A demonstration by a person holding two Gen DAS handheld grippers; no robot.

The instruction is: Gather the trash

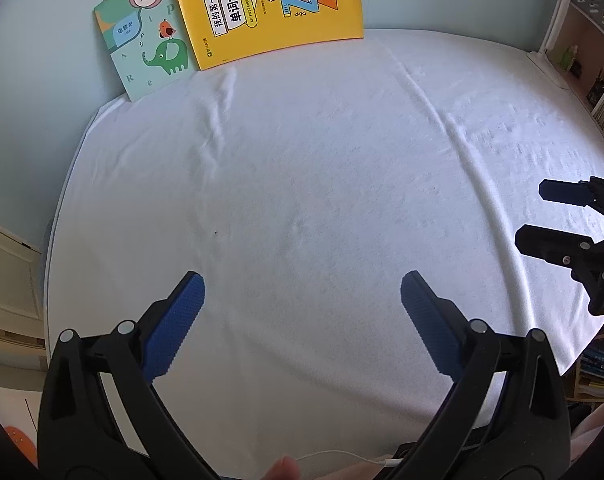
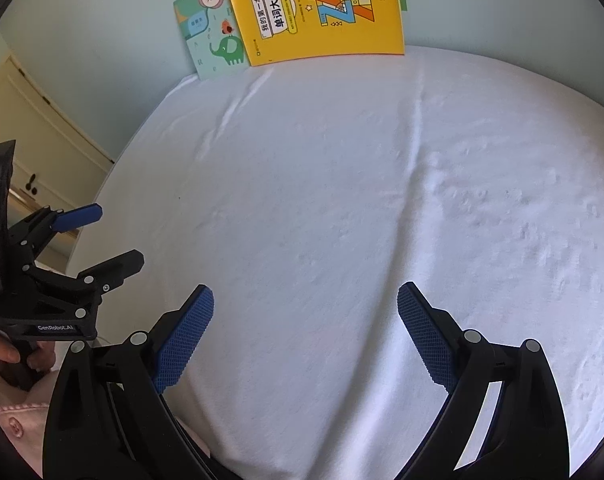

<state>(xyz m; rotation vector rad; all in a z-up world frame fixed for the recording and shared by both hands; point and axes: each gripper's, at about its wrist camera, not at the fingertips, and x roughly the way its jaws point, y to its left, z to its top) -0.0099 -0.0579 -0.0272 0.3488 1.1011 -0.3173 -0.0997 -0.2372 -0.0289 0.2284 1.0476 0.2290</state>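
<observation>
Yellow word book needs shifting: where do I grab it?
Grip the yellow book by its right edge, coming in from the right: it leans upright against the wall, and the green elephant book sits at its left.

left wrist: low over white sheet (image 1: 302, 184), facing yellow book (image 1: 270, 8) | right wrist: same, rightward
</observation>
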